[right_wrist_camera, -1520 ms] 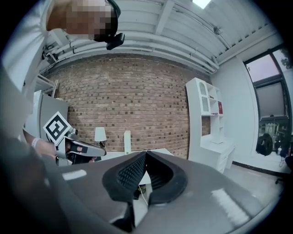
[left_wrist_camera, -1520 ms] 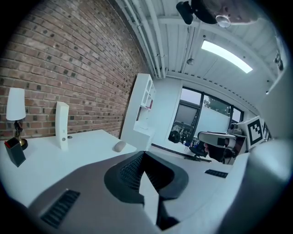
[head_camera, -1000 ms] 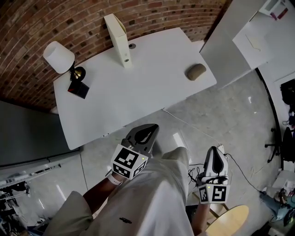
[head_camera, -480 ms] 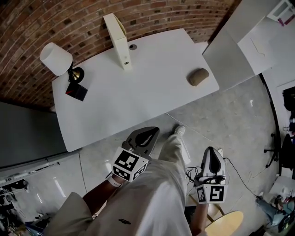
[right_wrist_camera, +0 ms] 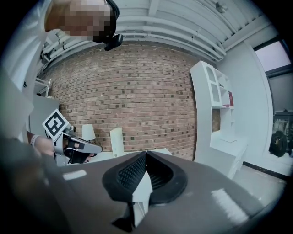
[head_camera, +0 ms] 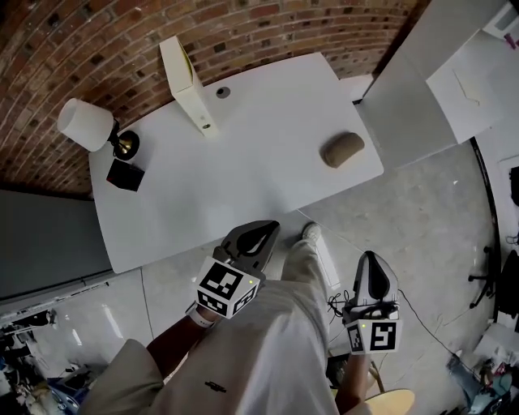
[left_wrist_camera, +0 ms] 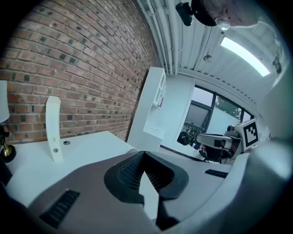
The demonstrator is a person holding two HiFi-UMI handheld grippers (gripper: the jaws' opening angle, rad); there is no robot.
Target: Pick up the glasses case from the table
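The tan glasses case (head_camera: 342,150) lies near the right end of the white table (head_camera: 243,170) in the head view. My left gripper (head_camera: 261,230) is held over the floor just short of the table's near edge, shut, with nothing in it. My right gripper (head_camera: 370,271) is lower right, over the floor, well short of the case; its jaw tips meet and hold nothing. The left gripper view looks over the shut jaws (left_wrist_camera: 143,154) at the table (left_wrist_camera: 82,151). The right gripper view shows its shut jaws (right_wrist_camera: 145,155) and the left gripper (right_wrist_camera: 73,147) at left; the case is hidden there.
On the table stand a white upright file box (head_camera: 188,85), a white-shaded lamp (head_camera: 85,126) and a small black box (head_camera: 124,174). A brick wall (head_camera: 243,24) runs behind. White furniture (head_camera: 442,73) adjoins the table's right end. Cables (head_camera: 336,304) lie on the floor.
Both grippers and the view have moved toward the table; its near edge now lies closer to the left gripper. Both jaws stay shut.
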